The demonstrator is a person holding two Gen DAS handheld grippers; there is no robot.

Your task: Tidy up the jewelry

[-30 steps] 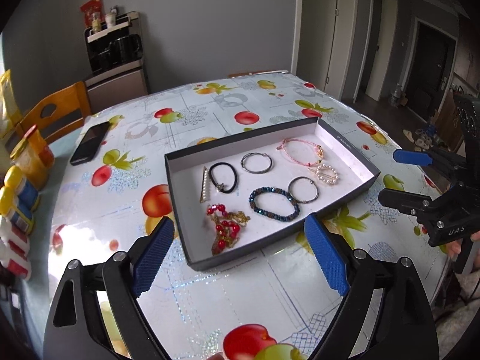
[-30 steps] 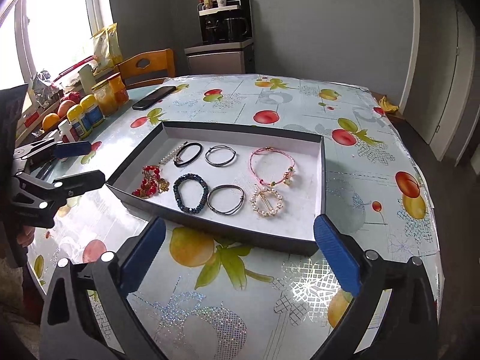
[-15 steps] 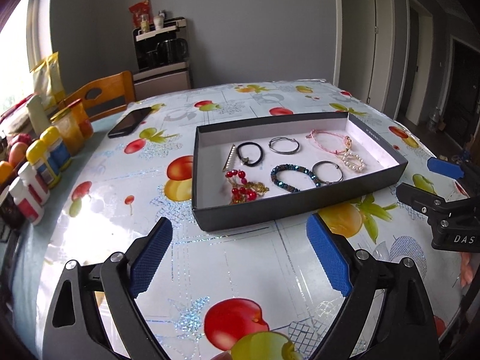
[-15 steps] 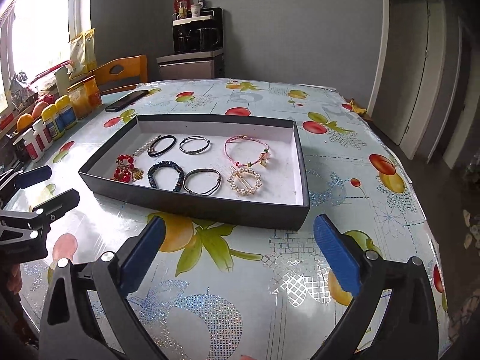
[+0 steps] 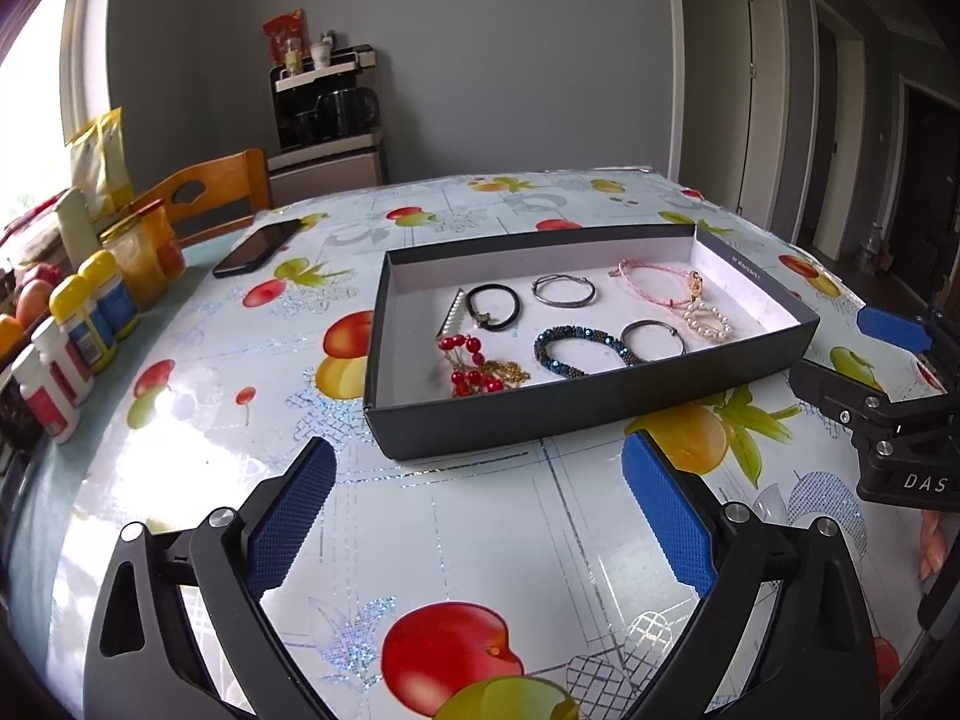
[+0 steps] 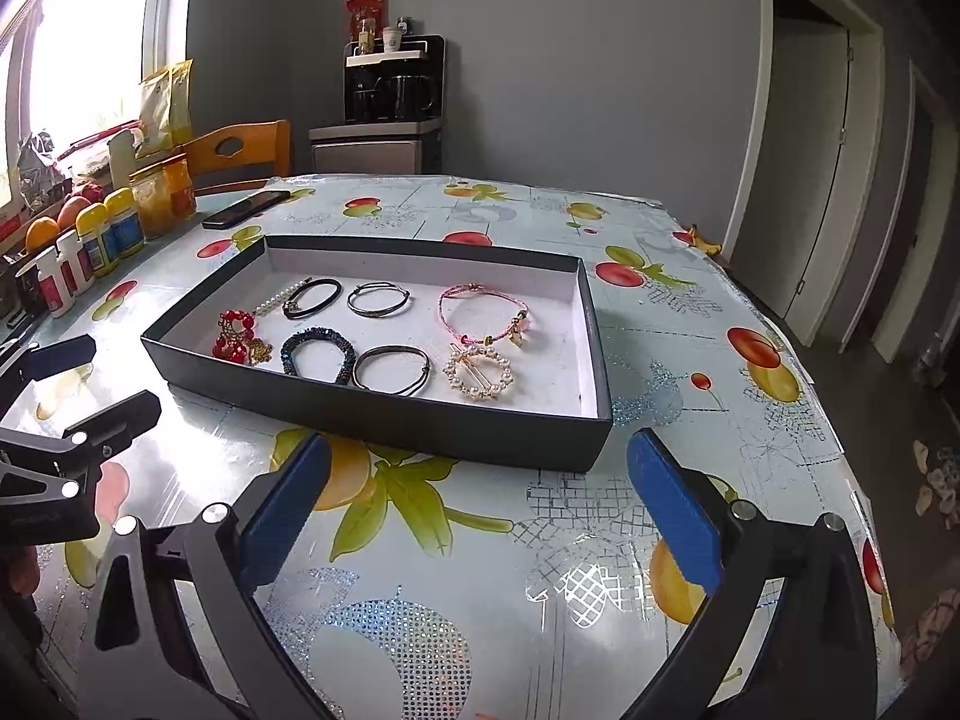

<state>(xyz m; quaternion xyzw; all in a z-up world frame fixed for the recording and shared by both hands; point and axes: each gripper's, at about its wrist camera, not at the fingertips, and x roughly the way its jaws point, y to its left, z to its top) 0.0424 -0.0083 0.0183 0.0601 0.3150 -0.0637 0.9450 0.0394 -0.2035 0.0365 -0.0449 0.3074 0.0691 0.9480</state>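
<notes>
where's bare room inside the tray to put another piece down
The free strip runs along the tray's right wall, beside the pink cord bracelet and pearl ring clip. The left two-thirds is crowded, from the red bead cluster to the metal bangles.

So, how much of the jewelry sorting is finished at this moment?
Looks nearly done: seven pieces lie apart in the tray, among them the pink bracelet and pearl ring. Left gripper and right gripper are open, holding nothing. No jewelry shows outside the tray.
</notes>
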